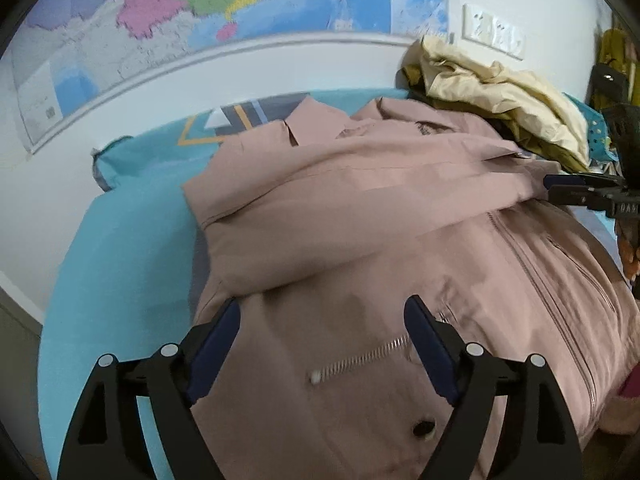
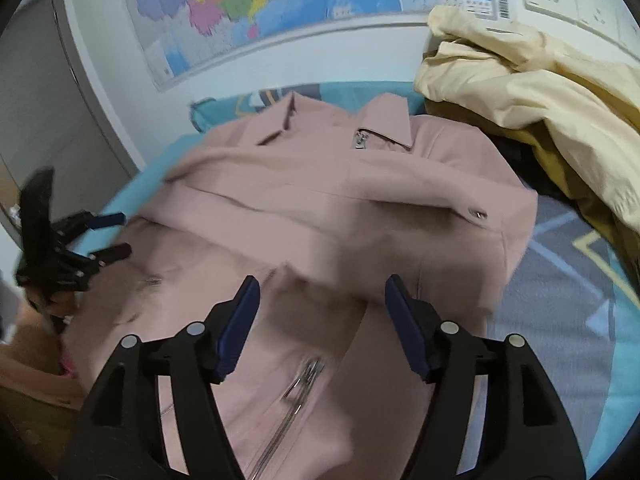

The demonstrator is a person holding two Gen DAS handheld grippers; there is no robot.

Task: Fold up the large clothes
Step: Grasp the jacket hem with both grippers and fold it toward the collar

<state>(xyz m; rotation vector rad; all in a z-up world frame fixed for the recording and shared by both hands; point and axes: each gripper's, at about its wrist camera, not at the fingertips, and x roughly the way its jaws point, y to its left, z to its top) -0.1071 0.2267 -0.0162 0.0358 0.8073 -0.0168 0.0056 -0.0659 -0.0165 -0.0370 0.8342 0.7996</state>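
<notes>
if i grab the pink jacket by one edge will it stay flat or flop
The pink jacket will probably flop: its sleeves already drape softly across the body. It looks thick, so likely weighty for one grip. The metal zippers may swing.

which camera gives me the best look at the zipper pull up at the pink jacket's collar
The right wrist view: the metal zipper pull hangs clear and fairly sharp below the collar of the pink jacket. In the left wrist view that spot is only a blurred patch.
</notes>
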